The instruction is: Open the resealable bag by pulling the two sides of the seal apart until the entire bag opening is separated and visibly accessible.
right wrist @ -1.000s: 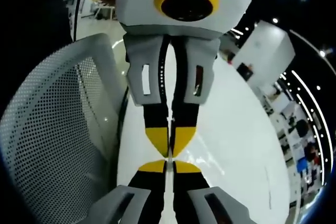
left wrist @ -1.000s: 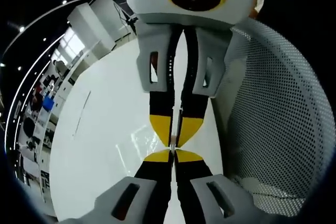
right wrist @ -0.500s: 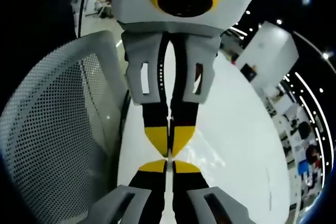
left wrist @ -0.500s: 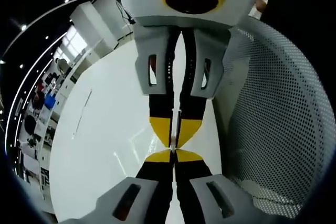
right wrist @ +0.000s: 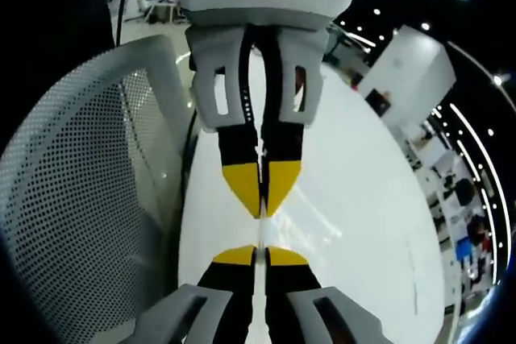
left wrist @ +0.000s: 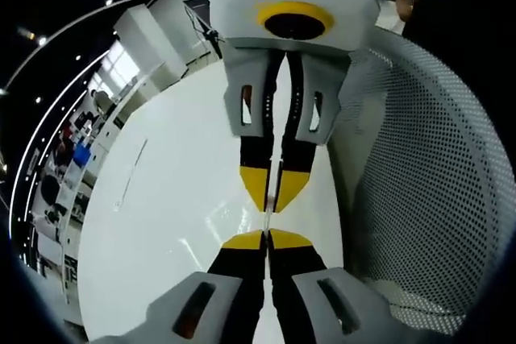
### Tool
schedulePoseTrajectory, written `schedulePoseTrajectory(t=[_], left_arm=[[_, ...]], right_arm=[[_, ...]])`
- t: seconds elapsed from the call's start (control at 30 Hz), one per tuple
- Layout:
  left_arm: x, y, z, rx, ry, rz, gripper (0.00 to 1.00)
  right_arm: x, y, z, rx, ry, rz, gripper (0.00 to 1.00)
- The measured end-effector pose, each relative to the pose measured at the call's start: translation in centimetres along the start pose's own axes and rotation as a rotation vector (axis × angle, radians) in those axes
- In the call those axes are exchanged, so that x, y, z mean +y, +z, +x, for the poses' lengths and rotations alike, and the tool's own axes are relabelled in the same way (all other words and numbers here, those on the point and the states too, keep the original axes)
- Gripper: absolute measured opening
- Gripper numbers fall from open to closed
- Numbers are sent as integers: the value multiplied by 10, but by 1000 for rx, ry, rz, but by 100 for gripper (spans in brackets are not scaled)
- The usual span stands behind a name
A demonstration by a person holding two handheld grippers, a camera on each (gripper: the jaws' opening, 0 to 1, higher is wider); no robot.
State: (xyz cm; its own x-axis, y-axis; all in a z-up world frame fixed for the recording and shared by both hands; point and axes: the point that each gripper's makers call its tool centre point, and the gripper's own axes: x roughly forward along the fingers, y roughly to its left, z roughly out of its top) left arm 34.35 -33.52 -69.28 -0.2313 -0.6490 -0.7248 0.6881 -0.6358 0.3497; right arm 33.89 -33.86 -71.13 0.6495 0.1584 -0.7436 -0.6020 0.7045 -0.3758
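- Left gripper view: left gripper [left wrist: 267,234] is pinching a thin clear strip of the resealable bag [left wrist: 267,217] between closed yellow-tipped fingers [left wrist: 243,240]; the right gripper [left wrist: 273,199] is facing it from above, its fingers also closed on the same film. The bag is hanging between the two tips above the white desk [left wrist: 161,223], with a white perforated chair back [left wrist: 419,199] standing just beside.
- Right gripper view: right gripper [right wrist: 260,252] is clamping the bag edge [right wrist: 260,231], fingers [right wrist: 235,256] pressed together; the left gripper [right wrist: 263,199] is gripping opposite. A small gap of film is showing between the tips.
- Risk, slipping: the film is looking thin and glossy, and each hold is sitting right at the tips, so a hard pull is likely to strip one side free.
- Risk, partial opening: both holds are lying at one spot, so the seal ends are likely to be staying shut.
- Risk, tearing: whether the fingers are holding separate lips cannot be told; a pull on one lip is risking stretching the film.
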Motion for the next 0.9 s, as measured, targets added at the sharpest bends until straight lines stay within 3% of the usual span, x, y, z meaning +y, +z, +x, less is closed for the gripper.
schedulePoseTrajectory(t=[0.17, 0.27, 0.57, 0.9], left_arm=[[-1, -1, 2, 9, -13, 11, 1], [-3, 0, 4, 19, -19, 25, 7], [-7, 0, 6, 42, -40, 46, 1], [-6, -1, 5, 24, -18, -10, 0]], right_arm=[[2, 8, -2, -21, 7, -10, 0], [5, 12, 0, -23, 11, -25, 0], [5, 15, 2, -25, 15, -33, 0], [5, 16, 3, -31, 21, -39, 0]])
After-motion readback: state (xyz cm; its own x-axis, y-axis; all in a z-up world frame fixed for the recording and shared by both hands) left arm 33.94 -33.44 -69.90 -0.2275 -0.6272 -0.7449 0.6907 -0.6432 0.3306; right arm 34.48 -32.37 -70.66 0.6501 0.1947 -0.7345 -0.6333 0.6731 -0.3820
